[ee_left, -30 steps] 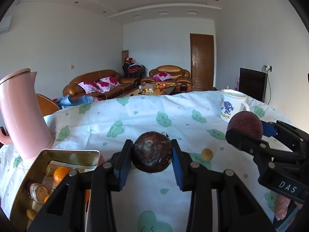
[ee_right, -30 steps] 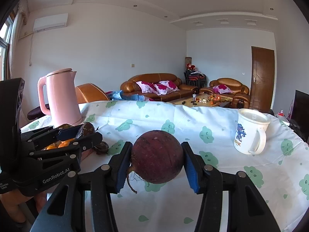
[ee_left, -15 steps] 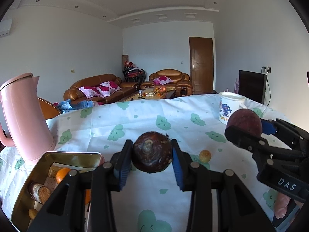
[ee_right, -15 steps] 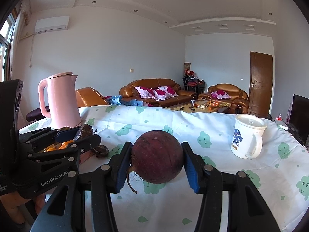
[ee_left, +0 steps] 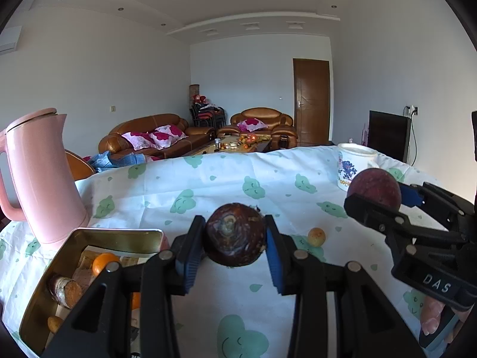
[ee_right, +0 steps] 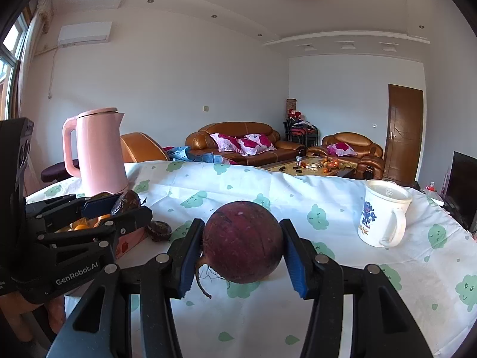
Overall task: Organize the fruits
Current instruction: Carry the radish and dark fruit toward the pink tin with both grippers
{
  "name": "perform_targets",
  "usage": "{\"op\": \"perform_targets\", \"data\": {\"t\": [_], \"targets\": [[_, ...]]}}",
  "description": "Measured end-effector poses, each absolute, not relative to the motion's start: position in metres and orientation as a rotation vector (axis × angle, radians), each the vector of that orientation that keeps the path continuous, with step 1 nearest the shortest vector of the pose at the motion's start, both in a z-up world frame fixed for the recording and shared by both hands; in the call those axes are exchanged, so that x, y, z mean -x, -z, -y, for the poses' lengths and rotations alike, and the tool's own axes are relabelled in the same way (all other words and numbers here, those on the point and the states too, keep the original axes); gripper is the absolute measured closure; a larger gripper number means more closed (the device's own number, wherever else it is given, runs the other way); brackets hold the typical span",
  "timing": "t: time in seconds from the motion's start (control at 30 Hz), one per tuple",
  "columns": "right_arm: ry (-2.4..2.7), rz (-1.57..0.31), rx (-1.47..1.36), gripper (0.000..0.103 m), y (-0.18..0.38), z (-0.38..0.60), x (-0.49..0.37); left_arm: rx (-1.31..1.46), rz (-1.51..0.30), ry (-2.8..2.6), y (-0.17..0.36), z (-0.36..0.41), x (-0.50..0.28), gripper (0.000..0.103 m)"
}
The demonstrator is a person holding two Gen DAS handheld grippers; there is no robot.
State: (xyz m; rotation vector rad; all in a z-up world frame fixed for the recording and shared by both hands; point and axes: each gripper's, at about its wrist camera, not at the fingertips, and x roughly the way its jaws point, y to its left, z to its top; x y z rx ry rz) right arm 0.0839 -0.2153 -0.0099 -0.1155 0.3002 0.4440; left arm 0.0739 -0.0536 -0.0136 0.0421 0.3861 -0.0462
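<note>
At lower left we noted the gold tin holding oranges. At centre the left gripper clamped a dark brown round fruit across its middle; it looked firm and light. The right gripper pinched a purple-red root-tailed fruit, seemingly heavier, smooth and slip-prone.

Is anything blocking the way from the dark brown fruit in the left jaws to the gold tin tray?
Nothing visible does. The left gripper holds the dark brown round fruit just right of the gold tin tray, whose open top already holds oranges. The pink kettle stands behind the tray, off that path.
</note>
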Motion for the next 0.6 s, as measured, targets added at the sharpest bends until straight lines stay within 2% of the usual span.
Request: {"op": "perform_targets", "data": {"t": [0.6], "targets": [[-0.506, -0.307, 0.142, 0.050, 0.009, 0.186, -0.070, -0.017, -0.394, 0.021, 0.014, 0.029, -0.058, 0.063]]}}
